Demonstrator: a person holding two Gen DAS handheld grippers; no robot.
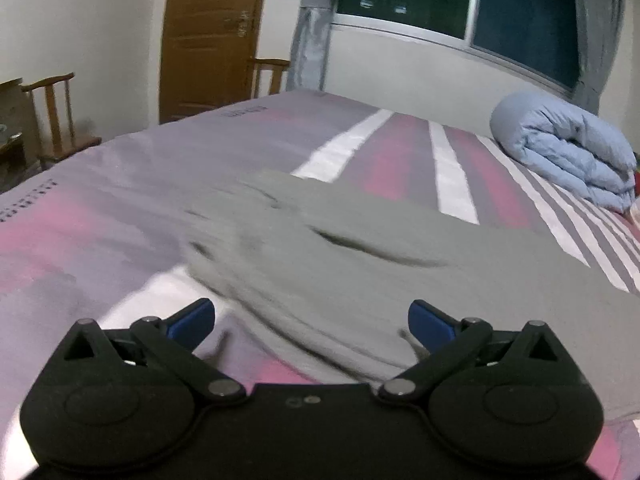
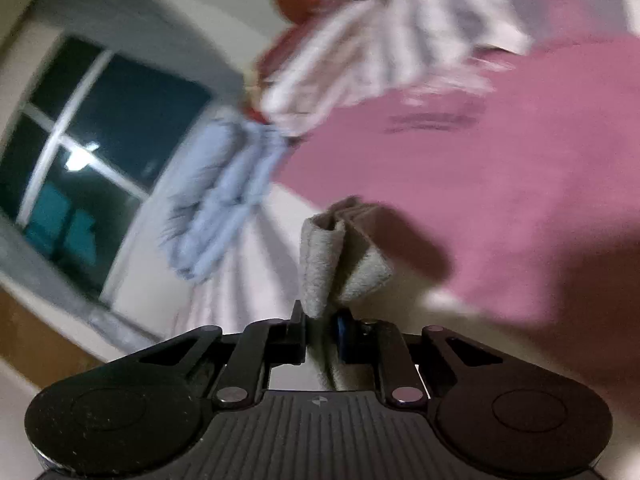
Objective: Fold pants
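Observation:
Grey pants [image 1: 360,264] lie spread on the striped pink and grey bed sheet [image 1: 120,200], reaching from the middle to the right edge of the left wrist view. My left gripper [image 1: 312,320] is open and empty just above the near edge of the pants, its blue-padded fingertips [image 1: 192,318] wide apart. In the tilted, blurred right wrist view, my right gripper [image 2: 322,316] is shut on a folded edge of the grey pants [image 2: 332,256], held up above the bed.
A rolled light-blue duvet [image 1: 568,152] lies at the back right of the bed; it also shows in the right wrist view [image 2: 224,196]. Wooden chairs [image 1: 52,116] and a brown door [image 1: 208,32] stand beyond the bed's far left. A window [image 1: 460,0] with grey curtains is behind.

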